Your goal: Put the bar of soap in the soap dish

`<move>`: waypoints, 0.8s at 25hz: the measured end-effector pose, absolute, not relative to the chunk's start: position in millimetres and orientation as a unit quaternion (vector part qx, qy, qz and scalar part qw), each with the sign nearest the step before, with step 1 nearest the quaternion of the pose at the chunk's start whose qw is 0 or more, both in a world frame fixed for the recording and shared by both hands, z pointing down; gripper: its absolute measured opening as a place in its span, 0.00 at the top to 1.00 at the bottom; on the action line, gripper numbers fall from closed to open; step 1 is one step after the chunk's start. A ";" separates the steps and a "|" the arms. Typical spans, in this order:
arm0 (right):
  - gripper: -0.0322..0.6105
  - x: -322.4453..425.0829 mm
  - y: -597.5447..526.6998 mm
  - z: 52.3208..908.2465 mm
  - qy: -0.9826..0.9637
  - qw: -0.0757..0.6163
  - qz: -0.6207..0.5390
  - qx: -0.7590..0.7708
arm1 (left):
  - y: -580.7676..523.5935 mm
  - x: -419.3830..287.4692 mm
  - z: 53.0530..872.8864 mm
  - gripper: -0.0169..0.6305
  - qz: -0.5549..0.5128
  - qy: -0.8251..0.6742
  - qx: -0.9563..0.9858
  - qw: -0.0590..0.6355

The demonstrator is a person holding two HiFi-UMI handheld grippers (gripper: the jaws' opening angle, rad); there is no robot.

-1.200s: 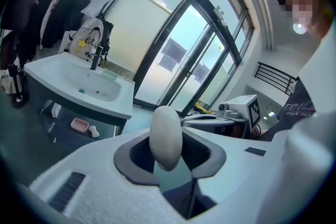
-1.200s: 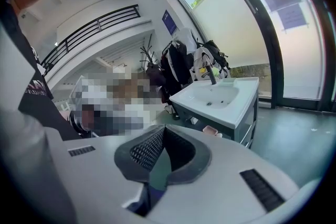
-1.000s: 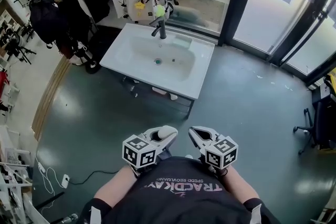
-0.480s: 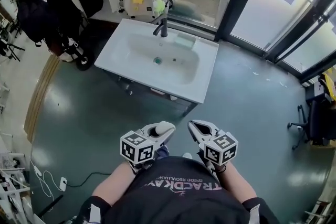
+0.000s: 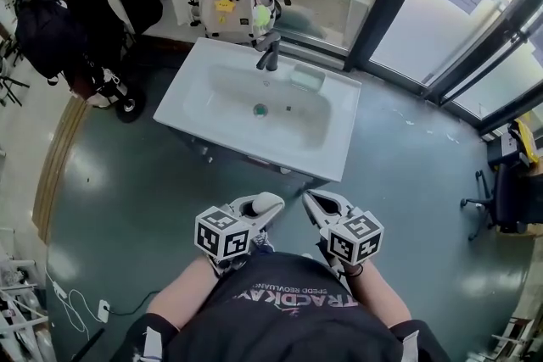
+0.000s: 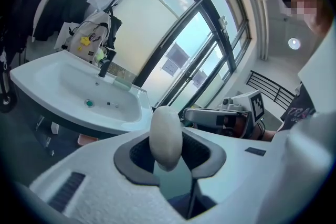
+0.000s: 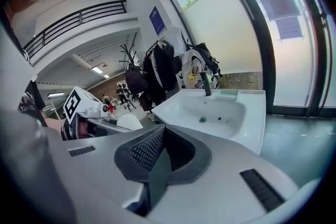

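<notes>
The black T-shirt (image 5: pixel 280 322) carried white lettering, and its sleeves (image 5: pixel 151 343) had white stripes. The left gripper (image 5: pixel 268 206) and right gripper (image 5: pixel 312 201) were pale grey, each bearing a black-and-white marker cube (image 5: pixel 224 235).

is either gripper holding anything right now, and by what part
The left gripper pinches the bar of soap by its lower end, between the pads. The right gripper is shut and empty.

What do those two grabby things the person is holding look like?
The left tongs and right tongs are smooth white plastic shells with dark grey ribbed pads inside. Each has a cube covered in black-and-white square markers. The person wears a black T-shirt with short sleeves and lettering across it.
</notes>
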State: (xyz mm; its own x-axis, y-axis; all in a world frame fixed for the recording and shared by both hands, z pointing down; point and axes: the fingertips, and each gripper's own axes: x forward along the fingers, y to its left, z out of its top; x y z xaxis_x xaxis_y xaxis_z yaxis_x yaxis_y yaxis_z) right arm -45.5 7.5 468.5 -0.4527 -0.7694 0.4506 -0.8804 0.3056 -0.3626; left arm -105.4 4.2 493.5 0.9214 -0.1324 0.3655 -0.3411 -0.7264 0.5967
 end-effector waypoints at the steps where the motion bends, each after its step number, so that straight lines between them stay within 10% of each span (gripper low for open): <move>1: 0.93 -48.6 2.4 468.2 -0.801 0.096 0.287 0.517 | -1.3 -108.4 493.5 0.79 0.150 -0.127 0.918 0.346; 20: 0.93 -62.5 -52.3 458.1 -0.795 0.113 0.270 0.531 | -58.1 -125.6 480.0 0.79 0.120 -0.129 0.929 0.326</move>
